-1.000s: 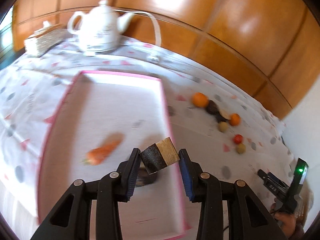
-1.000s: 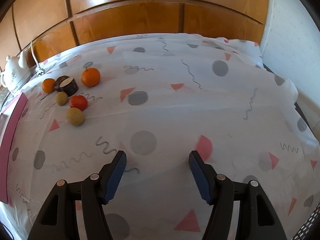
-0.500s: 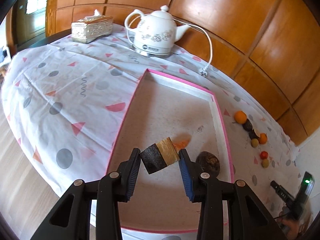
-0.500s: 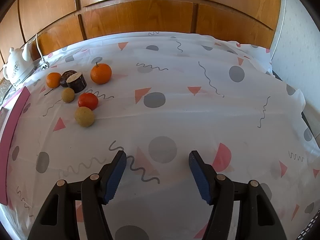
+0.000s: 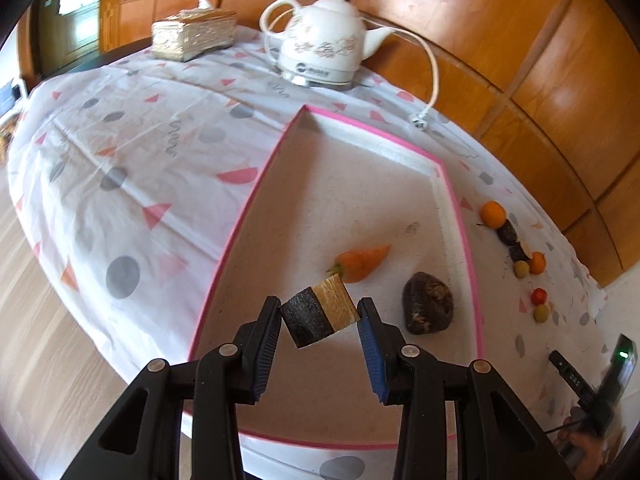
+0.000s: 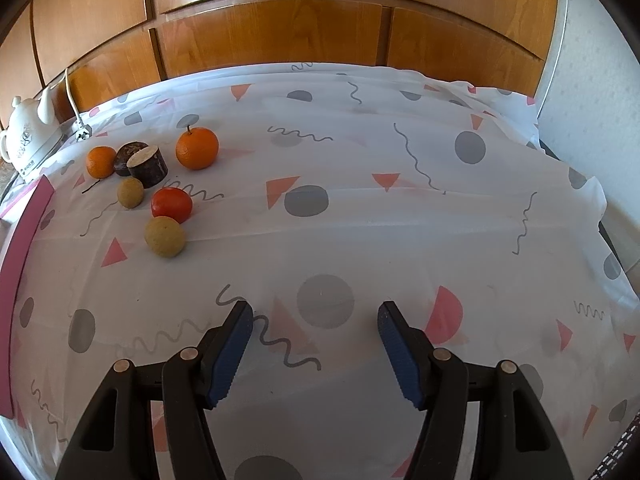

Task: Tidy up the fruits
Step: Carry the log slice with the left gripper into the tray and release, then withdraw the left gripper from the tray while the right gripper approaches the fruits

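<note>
Our left hand-held gripper (image 5: 320, 322) pinches the dark cut piece (image 5: 318, 316) above the pink tray (image 5: 236, 232); we should lower it beside the carrot (image 5: 362, 262) before releasing; our right hand-held gripper (image 6: 316, 346) hangs spread, empty.

— What sits in the shallow pink-rimmed tray (image 5: 244, 216) on the bench (image 5: 120, 152)?

— A small orange carrot (image 5: 362, 263), and to its right, nearer the tray's right wall, a dark lumpy round fruit (image 5: 427, 309).

— And beyond the tray?

— Behind it stands a white ceramic kettle (image 5: 326, 56), with a woven tissue box (image 5: 192, 34) to its left. A loose cluster of small round fruits (image 6: 150, 184) lies on the cloth right of the tray.
</note>
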A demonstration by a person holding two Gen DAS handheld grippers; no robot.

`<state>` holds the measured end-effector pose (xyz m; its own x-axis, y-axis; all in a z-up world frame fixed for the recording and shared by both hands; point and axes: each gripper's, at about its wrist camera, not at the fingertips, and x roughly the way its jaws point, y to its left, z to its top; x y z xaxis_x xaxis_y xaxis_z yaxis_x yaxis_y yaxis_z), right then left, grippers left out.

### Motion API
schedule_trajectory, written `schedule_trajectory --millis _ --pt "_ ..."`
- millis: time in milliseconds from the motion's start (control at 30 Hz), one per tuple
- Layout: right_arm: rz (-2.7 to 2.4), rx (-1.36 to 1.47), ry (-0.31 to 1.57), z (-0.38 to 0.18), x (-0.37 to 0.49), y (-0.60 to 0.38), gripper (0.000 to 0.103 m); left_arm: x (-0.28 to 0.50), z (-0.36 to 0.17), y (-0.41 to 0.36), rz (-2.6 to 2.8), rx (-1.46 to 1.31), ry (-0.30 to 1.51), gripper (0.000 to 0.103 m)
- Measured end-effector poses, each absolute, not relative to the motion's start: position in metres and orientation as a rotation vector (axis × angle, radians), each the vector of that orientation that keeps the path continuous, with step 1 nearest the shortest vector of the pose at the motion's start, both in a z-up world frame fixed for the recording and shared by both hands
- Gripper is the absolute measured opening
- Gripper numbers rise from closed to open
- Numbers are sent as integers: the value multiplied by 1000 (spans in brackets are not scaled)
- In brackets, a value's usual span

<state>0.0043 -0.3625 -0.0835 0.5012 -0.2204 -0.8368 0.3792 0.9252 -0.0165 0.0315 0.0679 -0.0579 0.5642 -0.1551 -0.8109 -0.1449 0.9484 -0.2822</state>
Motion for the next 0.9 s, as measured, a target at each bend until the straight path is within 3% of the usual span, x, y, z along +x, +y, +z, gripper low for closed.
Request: schedule_trajectory --millis 233,367,900 --pt "-373 165 987 -82 5 -361 66 31 -62 72 51 -336 980 40" --pt "-373 155 993 -81 7 -360 66 30 -61 74 59 -345 967 48" --pt "-347 118 1004 -79 20 -349 66 28 -39 102 133 -397 853 60"
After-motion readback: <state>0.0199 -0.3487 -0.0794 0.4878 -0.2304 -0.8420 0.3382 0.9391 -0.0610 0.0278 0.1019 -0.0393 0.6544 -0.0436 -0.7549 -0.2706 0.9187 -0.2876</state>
